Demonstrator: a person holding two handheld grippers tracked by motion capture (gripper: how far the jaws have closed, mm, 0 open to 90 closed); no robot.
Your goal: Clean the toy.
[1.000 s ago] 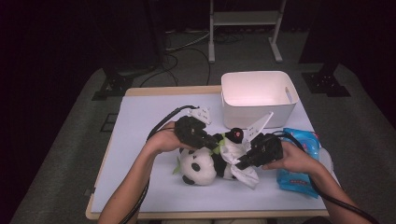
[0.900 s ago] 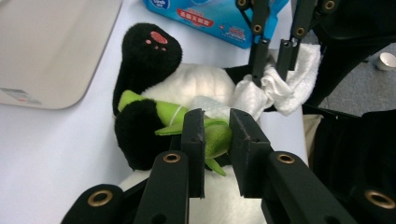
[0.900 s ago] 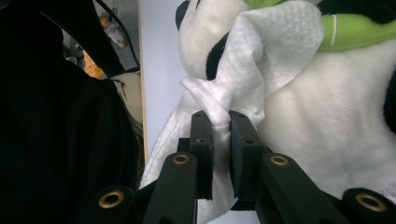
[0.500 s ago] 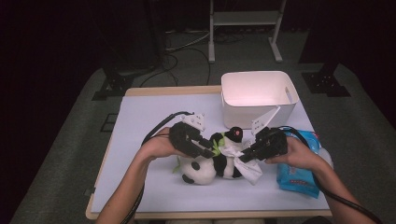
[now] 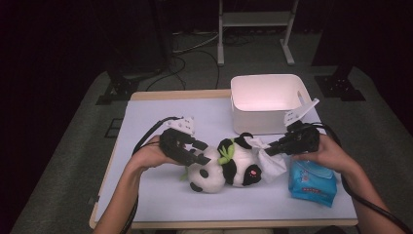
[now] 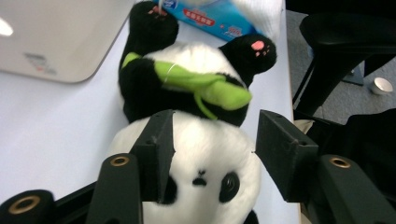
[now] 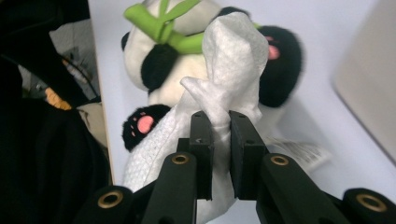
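We work on a pale lavender tabletop (image 5: pixel 160 122) with a wooden rim, and the broad stretch on its left and far-left lies bare, while the right side is crowded by a white rectangular plastic bin (image 5: pixel 269 100) near the far edge and a blue soft pack of wet wipes (image 5: pixel 311 183) near the front right corner; the black-and-white plush panda with a green bamboo sprig (image 5: pixel 225 165) lies on its back mid-table, just in front of the bin. Our left gripper (image 5: pixel 197 152) has just been opening its jaws, which now stand apart on either side of the panda's head (image 6: pixel 205 177), the pads not pressing it. Our right gripper (image 5: pixel 272 148) is clamped on a crumpled white wet wipe (image 7: pixel 224 93) that rests against the panda's belly. The left gripper view shows the panda's face and pink paw pads; the right gripper view shows the wipe's quilted weave pinched between the pads
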